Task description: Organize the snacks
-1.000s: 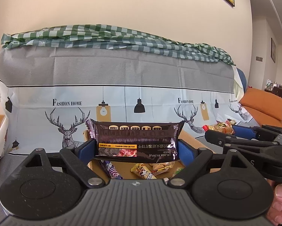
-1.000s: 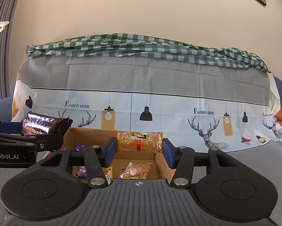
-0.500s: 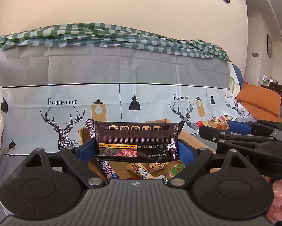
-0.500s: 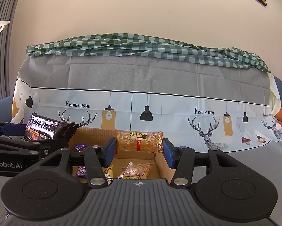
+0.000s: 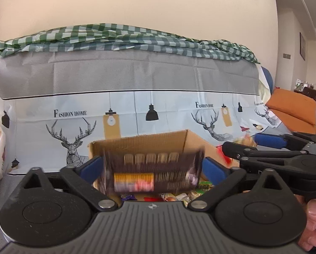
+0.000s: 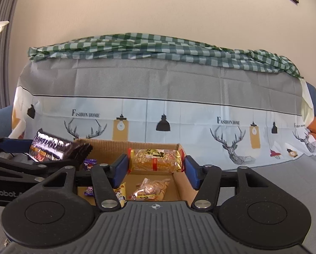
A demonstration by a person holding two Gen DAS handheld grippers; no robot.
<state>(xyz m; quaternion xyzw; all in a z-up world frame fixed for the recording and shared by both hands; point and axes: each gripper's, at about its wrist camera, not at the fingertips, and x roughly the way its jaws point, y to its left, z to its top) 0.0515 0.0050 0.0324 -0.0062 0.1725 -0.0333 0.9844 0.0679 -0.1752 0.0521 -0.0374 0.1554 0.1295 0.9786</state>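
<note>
My left gripper holds a dark brown snack packet, blurred by motion, over the open cardboard box. In the right wrist view the same packet is tilted above the box's left edge. My right gripper is shut on a golden-yellow snack packet above the box. Several small wrapped snacks lie on the box floor, among them a clear bag of biscuits and a purple wrapper.
The box stands on a grey seat before a sofa back covered with a deer-print cloth and a green checked cloth. An orange cushion lies at the right. A hand holds the right gripper's handle.
The left gripper has tipped down and forward over the box; the dark packet is lower and blurred. The right gripper and its yellow packet have barely moved.
</note>
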